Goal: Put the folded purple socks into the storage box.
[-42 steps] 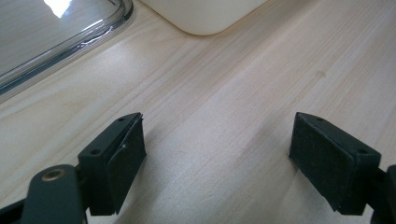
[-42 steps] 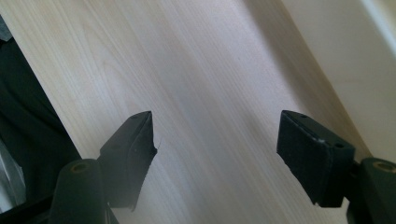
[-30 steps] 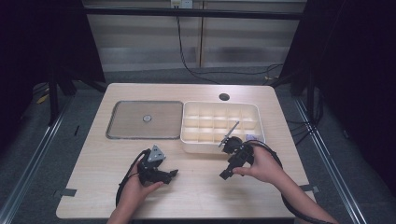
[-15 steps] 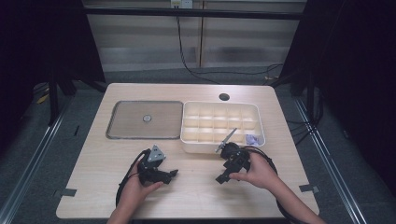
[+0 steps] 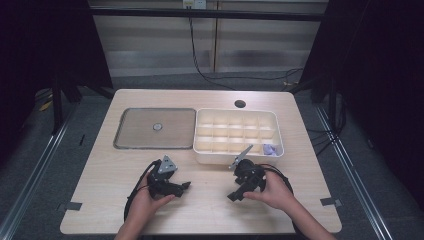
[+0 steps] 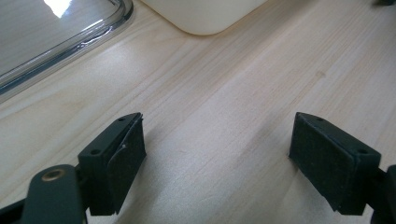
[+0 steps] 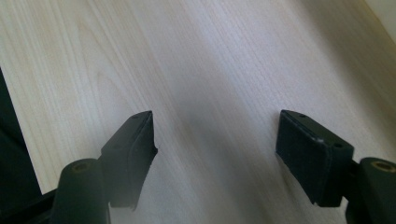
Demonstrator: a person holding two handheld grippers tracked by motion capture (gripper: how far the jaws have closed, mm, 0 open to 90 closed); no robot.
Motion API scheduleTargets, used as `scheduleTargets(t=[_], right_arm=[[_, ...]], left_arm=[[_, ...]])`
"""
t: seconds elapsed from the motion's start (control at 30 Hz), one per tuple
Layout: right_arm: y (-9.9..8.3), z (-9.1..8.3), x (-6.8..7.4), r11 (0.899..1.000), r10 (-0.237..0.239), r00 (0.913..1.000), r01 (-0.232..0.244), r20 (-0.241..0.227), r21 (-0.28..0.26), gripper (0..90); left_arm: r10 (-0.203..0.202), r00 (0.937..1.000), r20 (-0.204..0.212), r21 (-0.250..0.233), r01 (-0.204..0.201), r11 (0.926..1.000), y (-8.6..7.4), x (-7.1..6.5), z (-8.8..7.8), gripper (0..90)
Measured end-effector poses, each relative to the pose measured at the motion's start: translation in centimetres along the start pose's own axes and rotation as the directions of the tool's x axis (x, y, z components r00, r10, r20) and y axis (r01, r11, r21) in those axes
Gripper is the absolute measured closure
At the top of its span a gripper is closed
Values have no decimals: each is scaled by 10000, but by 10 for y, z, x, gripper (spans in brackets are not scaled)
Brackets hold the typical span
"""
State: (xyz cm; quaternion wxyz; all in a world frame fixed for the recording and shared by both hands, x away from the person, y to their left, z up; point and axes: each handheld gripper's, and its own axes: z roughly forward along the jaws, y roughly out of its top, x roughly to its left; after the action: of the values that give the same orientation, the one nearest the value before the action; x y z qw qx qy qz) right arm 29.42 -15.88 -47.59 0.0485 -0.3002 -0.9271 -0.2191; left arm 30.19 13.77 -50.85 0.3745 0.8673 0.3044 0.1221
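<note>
We hold both grippers low over the wooden table (image 5: 210, 210), near our edge. The left gripper (image 5: 184, 186) has its jaws wide apart with nothing between them, and so does the right gripper (image 5: 233, 196). Each one sees bare wood between its black jaws.

The white box (image 5: 235, 156) with many little rooms sits just beyond the right gripper, and it is nearly bare inside. A small purple thing (image 5: 270, 148) lies in the near right corner room. A flat see-through lid (image 5: 155, 127) with a small knob lies beside the box, to its left.

We think we are between steps, resting. Next, one gripper likely must reach up to the lid or the box.
</note>
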Motion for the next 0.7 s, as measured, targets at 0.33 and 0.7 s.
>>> scheduleTargets(t=[0.33,0.7], right_arm=[[-17,2,2,9920,-359,9992,374,152,-1202,247],[-38,6,4,9577,-900,9942,1028,595,-2688,246]], left_arm=[[-9,10000,7,0,9,10000,0,0,0,177],[-10,10000,7,-2,10,10000,0,0,0,177]])
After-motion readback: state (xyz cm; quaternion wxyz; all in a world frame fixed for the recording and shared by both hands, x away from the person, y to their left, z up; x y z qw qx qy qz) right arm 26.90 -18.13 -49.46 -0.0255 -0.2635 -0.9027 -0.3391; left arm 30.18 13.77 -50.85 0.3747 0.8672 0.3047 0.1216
